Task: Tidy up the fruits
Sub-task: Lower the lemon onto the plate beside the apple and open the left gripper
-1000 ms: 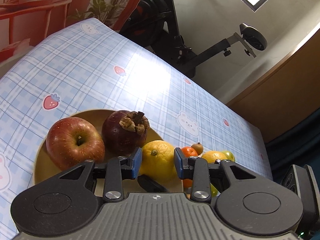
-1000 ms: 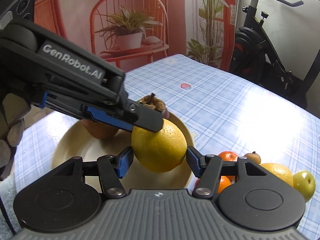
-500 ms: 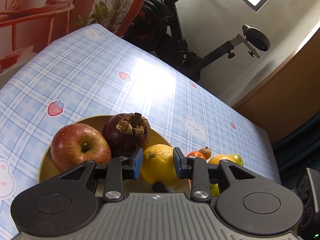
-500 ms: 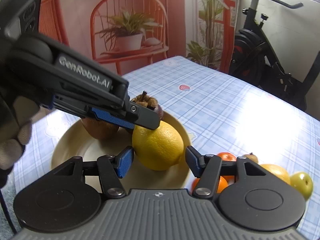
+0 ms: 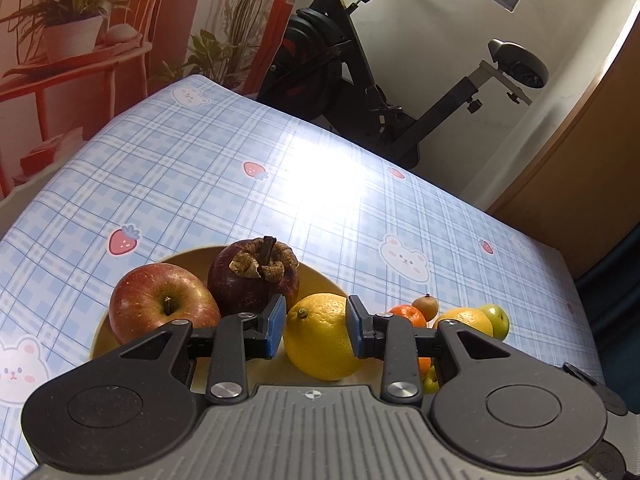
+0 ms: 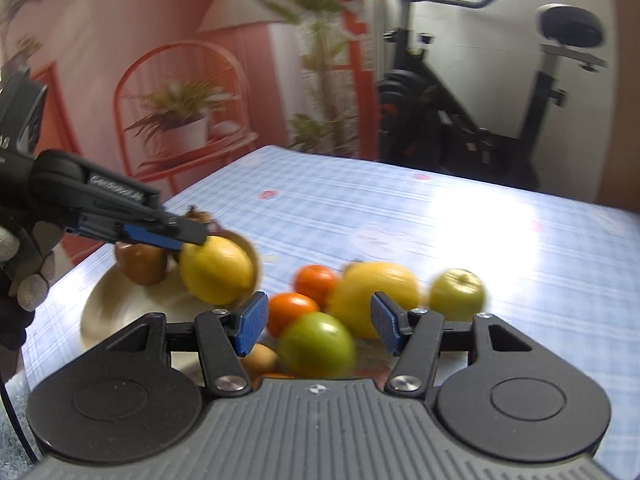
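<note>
A yellow plate (image 5: 320, 280) holds a red apple (image 5: 162, 306), a dark mangosteen (image 5: 252, 278) and a lemon (image 5: 320, 338). My left gripper (image 5: 316, 330) is open, its blue pads on either side of the lemon without clear contact; it also shows in the right wrist view (image 6: 172, 236) above the lemon (image 6: 218, 270). My right gripper (image 6: 316, 326) is open and empty over a loose pile: a green fruit (image 6: 316, 344), two tangerines (image 6: 290, 312), a big yellow citrus (image 6: 378, 294) and a green apple (image 6: 456, 294).
The table wears a blue checked cloth (image 5: 224, 176) with strawberry and bear prints. An exercise bike (image 5: 384, 92) stands behind its far edge. A red plant rack (image 6: 180, 128) stands to the left. A small brown fruit (image 5: 425, 306) lies by the pile.
My right gripper let the lemon go on the plate and swung right to the loose fruit pile. My left gripper drew back and rose a little, still around the lemon.
</note>
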Available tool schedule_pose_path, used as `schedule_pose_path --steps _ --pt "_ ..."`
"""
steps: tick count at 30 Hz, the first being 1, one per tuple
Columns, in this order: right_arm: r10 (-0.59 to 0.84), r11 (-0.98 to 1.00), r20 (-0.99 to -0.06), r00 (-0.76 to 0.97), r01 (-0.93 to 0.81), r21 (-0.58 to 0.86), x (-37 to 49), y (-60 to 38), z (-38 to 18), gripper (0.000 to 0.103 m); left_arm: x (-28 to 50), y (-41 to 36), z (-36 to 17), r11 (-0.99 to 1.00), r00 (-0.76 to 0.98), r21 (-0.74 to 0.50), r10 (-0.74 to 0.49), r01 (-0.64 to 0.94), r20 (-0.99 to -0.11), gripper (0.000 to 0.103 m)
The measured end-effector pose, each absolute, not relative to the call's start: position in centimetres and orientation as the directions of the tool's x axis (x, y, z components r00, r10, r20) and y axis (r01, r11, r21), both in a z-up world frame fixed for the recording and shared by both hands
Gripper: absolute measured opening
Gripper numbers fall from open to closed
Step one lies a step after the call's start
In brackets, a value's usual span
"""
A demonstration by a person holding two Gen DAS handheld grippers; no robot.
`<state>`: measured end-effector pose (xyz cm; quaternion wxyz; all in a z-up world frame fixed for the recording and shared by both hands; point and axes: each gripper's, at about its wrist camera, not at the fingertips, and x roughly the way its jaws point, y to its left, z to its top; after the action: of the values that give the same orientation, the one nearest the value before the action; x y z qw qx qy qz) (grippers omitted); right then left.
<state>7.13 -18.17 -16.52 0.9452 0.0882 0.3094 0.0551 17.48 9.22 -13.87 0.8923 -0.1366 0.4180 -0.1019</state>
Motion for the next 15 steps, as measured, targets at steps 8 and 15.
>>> schedule_pose_path --steps 8,15 --pt "0.098 0.975 -0.580 0.809 0.039 0.219 3.9 -21.2 -16.7 0.060 15.7 5.9 -11.1 0.951 0.680 -0.262 -0.302 0.164 -0.668 0.033" --pt "0.096 0.976 -0.589 0.802 0.039 0.213 1.3 -21.1 -16.9 0.059 13.6 2.2 -11.1 0.929 0.632 -0.251 -0.370 0.273 -0.681 0.033"
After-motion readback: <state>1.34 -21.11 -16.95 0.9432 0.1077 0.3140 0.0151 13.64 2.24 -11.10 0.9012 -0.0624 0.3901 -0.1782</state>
